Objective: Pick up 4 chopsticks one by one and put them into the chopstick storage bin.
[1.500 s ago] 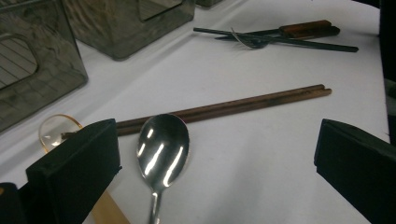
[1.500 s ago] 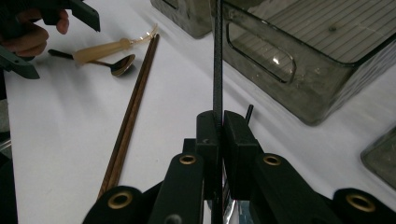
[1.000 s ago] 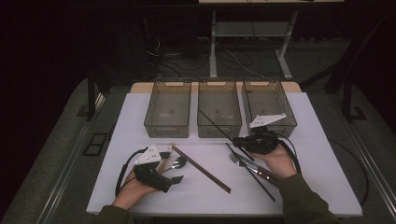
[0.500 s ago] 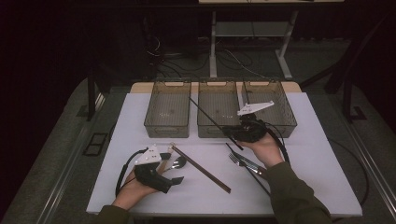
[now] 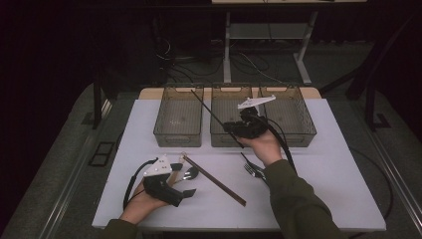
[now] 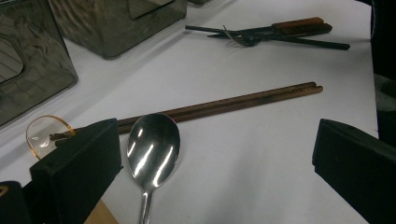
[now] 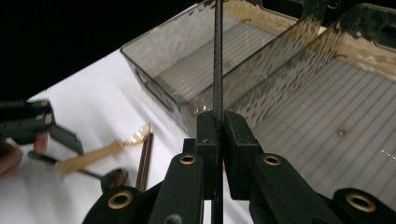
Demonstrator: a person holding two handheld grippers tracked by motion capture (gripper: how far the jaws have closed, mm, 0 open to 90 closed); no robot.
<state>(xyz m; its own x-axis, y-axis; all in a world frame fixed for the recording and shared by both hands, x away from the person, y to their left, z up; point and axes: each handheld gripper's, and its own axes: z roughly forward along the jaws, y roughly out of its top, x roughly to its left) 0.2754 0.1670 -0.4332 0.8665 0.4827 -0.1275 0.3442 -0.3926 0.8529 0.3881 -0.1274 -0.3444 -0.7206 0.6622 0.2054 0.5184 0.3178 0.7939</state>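
Observation:
My right gripper (image 5: 234, 128) hangs over the front wall of the middle bin (image 5: 222, 139), shut on a thin black chopstick (image 5: 206, 107) that slants up and back toward the left bin (image 5: 175, 137). In the right gripper view the chopstick (image 7: 217, 56) runs straight up out of the shut jaws (image 7: 218, 126). My left gripper (image 5: 185, 180) rests on the white table (image 5: 318, 164), open. In the left gripper view a steel spoon (image 6: 154, 144) lies between the spread jaws (image 6: 215, 163), close to the left one. A pair of brown chopsticks (image 6: 233, 101) lies just beyond it.
A third clear bin (image 5: 293, 119) stands at the right of the row. A fork (image 5: 253, 171) and more dark utensils (image 6: 280, 32) lie by the right forearm. A gold-coloured utensil (image 7: 105, 148) lies near the left gripper. Cables trail from both grippers.
The right gripper has lifted off the table and moved back toward the bins, carrying the black chopstick with it. The left gripper has stayed put.

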